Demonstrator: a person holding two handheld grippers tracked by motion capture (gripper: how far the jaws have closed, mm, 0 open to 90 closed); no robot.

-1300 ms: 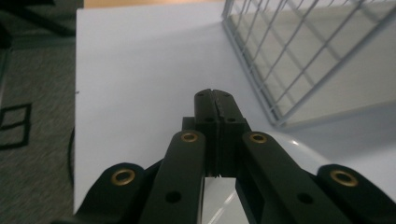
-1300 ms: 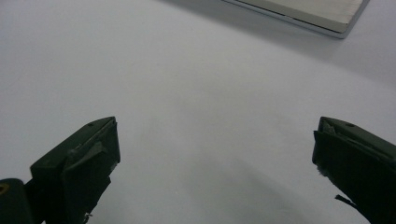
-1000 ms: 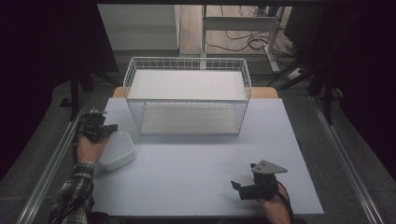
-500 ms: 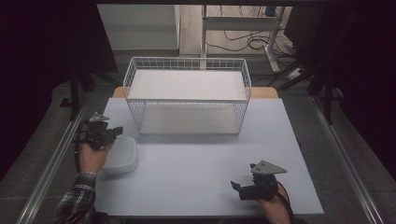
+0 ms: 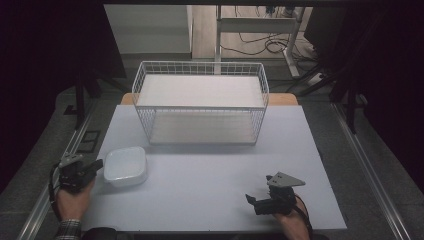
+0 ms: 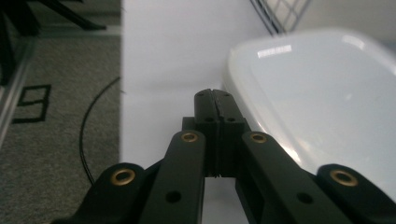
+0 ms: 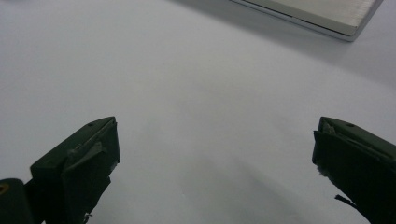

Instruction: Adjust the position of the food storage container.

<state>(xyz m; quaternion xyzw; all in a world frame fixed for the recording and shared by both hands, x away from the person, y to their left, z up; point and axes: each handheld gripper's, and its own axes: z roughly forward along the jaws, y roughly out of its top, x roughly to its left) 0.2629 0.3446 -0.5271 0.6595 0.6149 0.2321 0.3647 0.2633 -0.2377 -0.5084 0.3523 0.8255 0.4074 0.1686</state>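
High view: wire basket (image 5: 200, 107) beyond white container (image 5: 125, 166), apart.

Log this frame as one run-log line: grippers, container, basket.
left gripper: shut, empty, beside white container | right gripper: open, empty, over table | wire basket: empty, far side

— How is the bench (image 5: 210, 190) seen?
— From above, looking forward and down.
— And the gripper views?
— Taken low along the jaws; the white container (image 5: 125, 166) is shared with the left one.
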